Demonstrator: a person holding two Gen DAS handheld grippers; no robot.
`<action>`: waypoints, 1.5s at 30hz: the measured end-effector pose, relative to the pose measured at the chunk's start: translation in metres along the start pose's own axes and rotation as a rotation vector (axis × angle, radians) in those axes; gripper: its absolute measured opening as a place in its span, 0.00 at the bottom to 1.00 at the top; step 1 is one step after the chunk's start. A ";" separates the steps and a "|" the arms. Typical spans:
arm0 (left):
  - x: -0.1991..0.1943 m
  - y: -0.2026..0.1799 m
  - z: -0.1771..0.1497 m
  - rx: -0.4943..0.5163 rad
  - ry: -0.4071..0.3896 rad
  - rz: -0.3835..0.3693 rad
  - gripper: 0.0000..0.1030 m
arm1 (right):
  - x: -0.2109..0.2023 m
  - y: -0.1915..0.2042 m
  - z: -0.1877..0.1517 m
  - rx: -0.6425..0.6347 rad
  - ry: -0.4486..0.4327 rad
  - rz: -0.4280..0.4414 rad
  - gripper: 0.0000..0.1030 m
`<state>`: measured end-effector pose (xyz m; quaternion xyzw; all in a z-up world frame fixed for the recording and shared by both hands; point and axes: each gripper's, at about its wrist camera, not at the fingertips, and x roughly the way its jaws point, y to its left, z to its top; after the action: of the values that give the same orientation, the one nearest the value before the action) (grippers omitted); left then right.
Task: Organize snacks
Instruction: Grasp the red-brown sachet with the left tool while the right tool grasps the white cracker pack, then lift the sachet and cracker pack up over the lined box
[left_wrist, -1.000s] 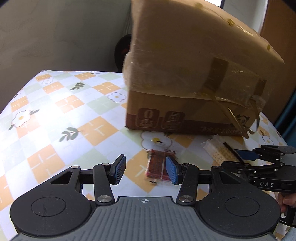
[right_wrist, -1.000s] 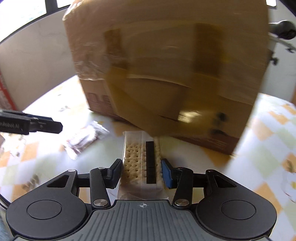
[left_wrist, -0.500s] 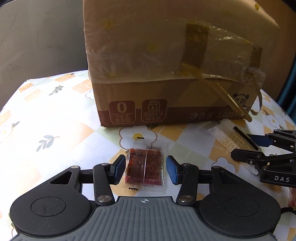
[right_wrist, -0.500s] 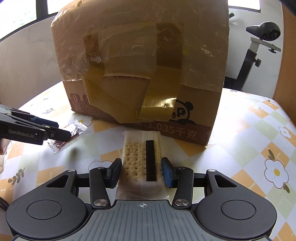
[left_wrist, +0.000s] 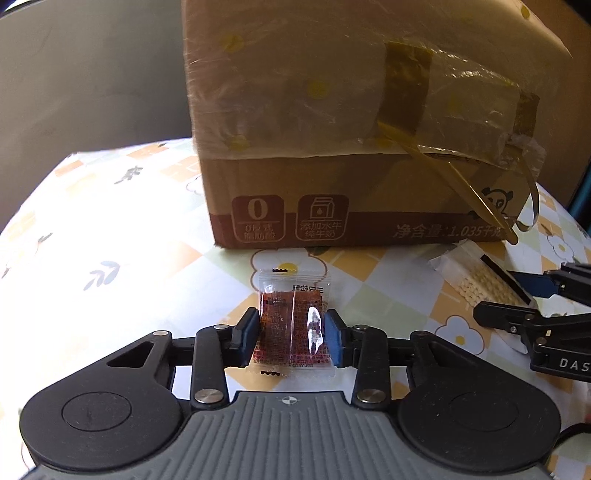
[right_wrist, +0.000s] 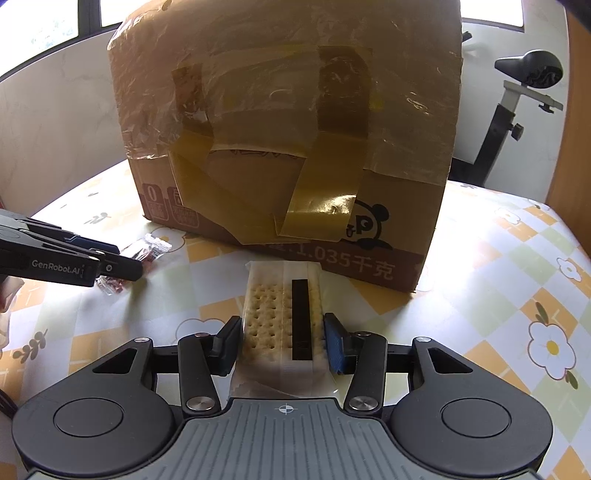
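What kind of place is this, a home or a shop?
Probably a home: a table with a flowered cloth, an exercise bike by the wall, and a reused, taped cardboard box.

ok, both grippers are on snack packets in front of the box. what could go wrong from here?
1. The left gripper, whose jaws have just been closing, pinches the red snack packet only by its thin side edges; the slippery film could buckle or slip out on lifting.
2. The right gripper squeezes the cracker packet across its width; the crackers may crack.
3. Loose tape strips hang off the cardboard box and could snag a packet going in.
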<state>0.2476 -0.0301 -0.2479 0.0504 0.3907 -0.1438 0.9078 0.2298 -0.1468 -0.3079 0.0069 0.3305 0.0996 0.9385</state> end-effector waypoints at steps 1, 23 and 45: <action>-0.003 0.001 -0.002 -0.014 0.000 -0.005 0.39 | 0.000 0.000 0.000 0.000 0.000 0.000 0.42; -0.061 0.006 -0.034 -0.131 -0.062 -0.011 0.39 | 0.022 0.004 0.021 -0.009 0.054 -0.002 0.46; -0.100 0.032 0.005 -0.198 -0.239 0.047 0.39 | -0.091 -0.075 0.028 0.235 -0.160 -0.139 0.41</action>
<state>0.1955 0.0220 -0.1731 -0.0478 0.2910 -0.0885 0.9514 0.1916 -0.2367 -0.2355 0.1015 0.2638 -0.0058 0.9592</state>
